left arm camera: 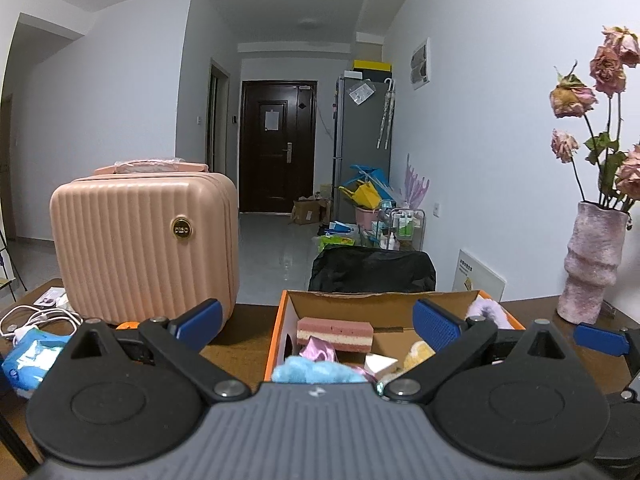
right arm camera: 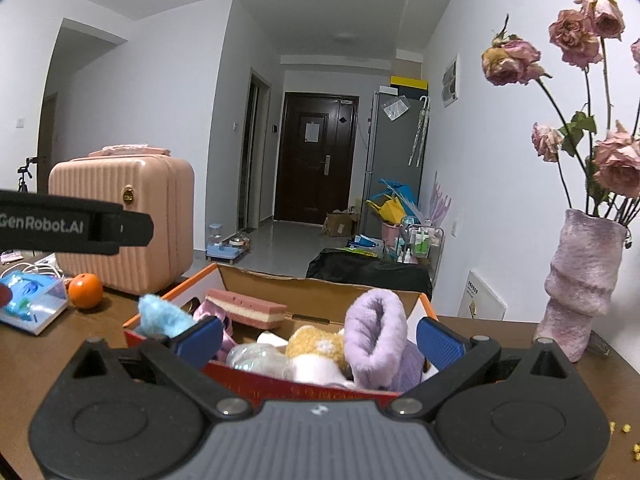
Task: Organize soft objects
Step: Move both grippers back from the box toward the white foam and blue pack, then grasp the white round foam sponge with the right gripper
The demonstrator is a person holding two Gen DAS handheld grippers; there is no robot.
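My left hand-held gripper (left arm camera: 318, 322) is wide open, holding nothing, lower centre of the left wrist frame, in front of the box (left arm camera: 400, 300). My right hand-held gripper (right arm camera: 320, 340) is also wide open and empty, right at the box's near red wall. Box sits on the worktop (right arm camera: 80, 352), centre frame, full of soft things: pink sponge (right arm camera: 246, 308), blue fluffy piece (right arm camera: 160, 316), purple fuzzy sock (right arm camera: 378, 332), yellow plush (right arm camera: 316, 342). Pink case (left arm camera: 144, 248) stands left of the box, orange (right arm camera: 85, 290) by it. Vase (right arm camera: 580, 280) at right edge.
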